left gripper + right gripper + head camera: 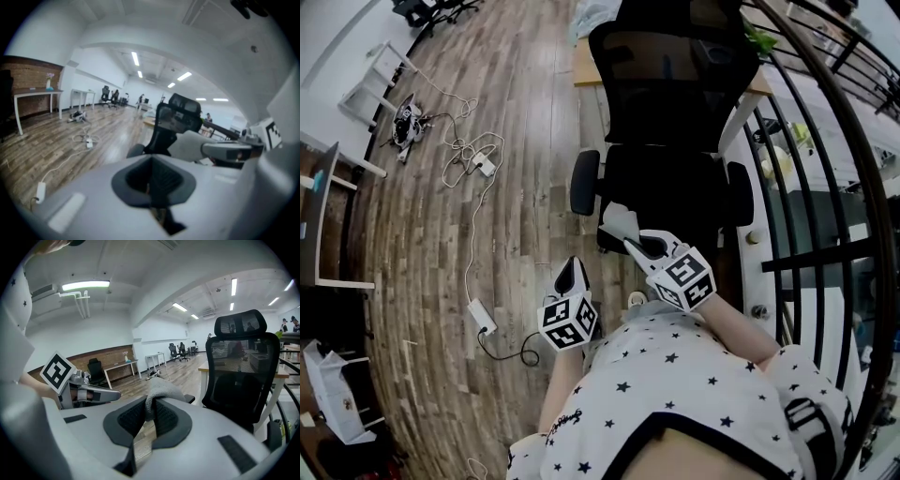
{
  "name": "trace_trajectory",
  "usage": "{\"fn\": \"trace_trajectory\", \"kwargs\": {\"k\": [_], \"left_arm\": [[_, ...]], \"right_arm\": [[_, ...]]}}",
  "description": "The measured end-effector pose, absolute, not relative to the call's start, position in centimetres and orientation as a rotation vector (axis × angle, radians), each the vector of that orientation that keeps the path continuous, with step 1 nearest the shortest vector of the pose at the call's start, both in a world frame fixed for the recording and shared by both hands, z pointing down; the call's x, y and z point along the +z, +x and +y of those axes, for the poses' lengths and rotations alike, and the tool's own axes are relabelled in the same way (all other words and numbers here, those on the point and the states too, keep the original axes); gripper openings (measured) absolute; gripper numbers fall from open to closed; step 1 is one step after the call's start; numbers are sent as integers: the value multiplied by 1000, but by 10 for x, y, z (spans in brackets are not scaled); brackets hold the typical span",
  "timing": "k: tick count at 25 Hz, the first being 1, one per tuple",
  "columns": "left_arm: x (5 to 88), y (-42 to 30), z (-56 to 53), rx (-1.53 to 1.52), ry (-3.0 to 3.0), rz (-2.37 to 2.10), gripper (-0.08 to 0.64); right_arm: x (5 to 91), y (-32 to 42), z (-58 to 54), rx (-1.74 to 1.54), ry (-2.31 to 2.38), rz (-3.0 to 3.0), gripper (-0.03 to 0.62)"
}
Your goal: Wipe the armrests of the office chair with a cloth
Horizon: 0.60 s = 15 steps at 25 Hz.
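Note:
The black mesh office chair (670, 112) stands in front of me, with its left armrest (584, 183) and right armrest (739, 193) both uncovered. My right gripper (632, 246) is shut on a pale grey cloth (617, 221), held just before the seat's front edge. In the right gripper view the cloth (160, 389) bulges out above the closed jaws (151, 411), and the chair (240, 376) is to the right. My left gripper (572, 270) hangs lower left over the floor, short of the left armrest. Its jaws (151, 180) are shut with nothing between them.
White cables and power strips (480, 167) trail over the wooden floor (516, 103) to the left. A wooden table (581, 67) stands behind the chair. A black metal railing (825, 187) runs close along the right. White desks (370, 84) stand at the far left.

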State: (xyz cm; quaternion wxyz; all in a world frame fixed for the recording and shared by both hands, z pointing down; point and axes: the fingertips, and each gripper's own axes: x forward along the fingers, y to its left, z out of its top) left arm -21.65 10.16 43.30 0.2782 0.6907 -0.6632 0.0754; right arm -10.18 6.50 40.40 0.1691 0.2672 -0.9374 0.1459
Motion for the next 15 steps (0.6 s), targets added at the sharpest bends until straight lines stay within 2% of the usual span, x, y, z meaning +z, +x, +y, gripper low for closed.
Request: {"fn": "trace_trajectory", "kwargs": {"k": [15], "left_arm": [[452,-216,59,239,1812,-1786,6]], "right_arm": [[418,-107,9,419,728,-2670,31]]}}
